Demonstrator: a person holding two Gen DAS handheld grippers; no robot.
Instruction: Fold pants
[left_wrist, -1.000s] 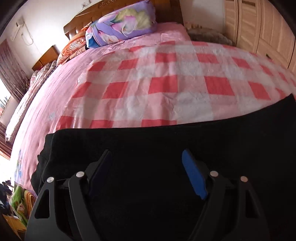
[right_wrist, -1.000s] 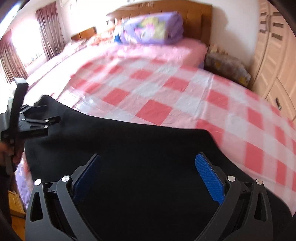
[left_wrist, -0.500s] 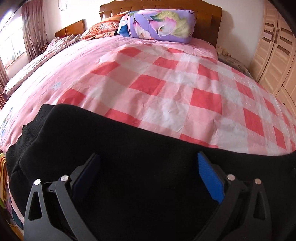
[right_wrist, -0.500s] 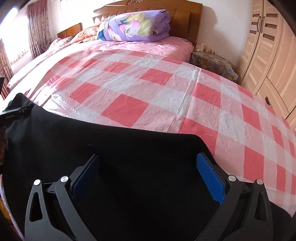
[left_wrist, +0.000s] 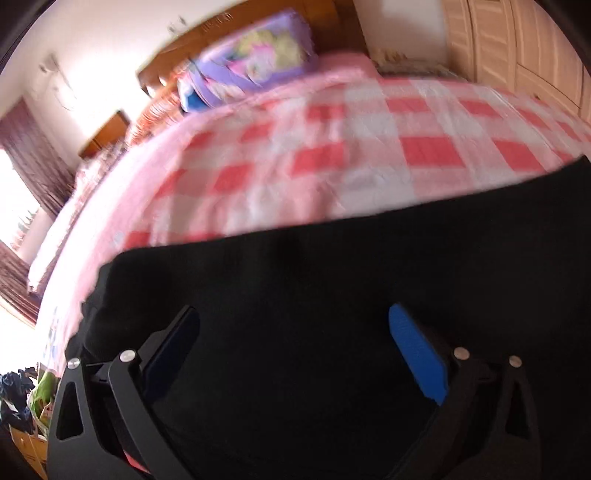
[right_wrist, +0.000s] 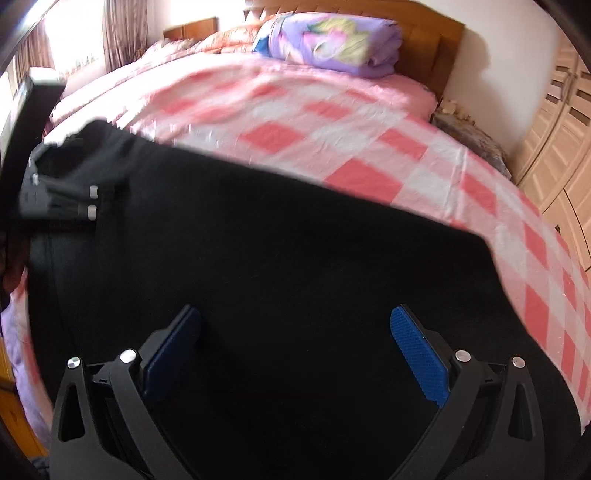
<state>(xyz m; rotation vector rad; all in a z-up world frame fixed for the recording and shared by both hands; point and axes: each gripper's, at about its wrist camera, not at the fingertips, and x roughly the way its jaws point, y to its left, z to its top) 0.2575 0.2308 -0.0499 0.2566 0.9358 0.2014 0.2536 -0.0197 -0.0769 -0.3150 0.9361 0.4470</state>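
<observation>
The black pants (left_wrist: 332, 295) lie spread flat across the near part of the bed, on the pink checked sheet (left_wrist: 332, 155). My left gripper (left_wrist: 295, 332) hovers over the cloth near its left end, jaws open wide, nothing between the blue pads. My right gripper (right_wrist: 295, 332) is also open and empty above the pants (right_wrist: 258, 240), whose right edge curves down beside it. In the right wrist view the left gripper's black frame (right_wrist: 40, 184) shows at the far left, by the pants' upper left corner; a hand holds it below.
A rolled purple floral quilt (right_wrist: 332, 40) lies against the wooden headboard (right_wrist: 439, 44). A pale wardrobe (right_wrist: 561, 147) lines the right wall, with a covered nightstand (right_wrist: 469, 136) before it. Curtains and a bright window (left_wrist: 22, 192) are at left; floor clutter (left_wrist: 22, 398) lies below.
The left gripper's jaws have spread wider than a second ago. Both views have swung and blurred; the left gripper shows again at the left edge of the right wrist view.
</observation>
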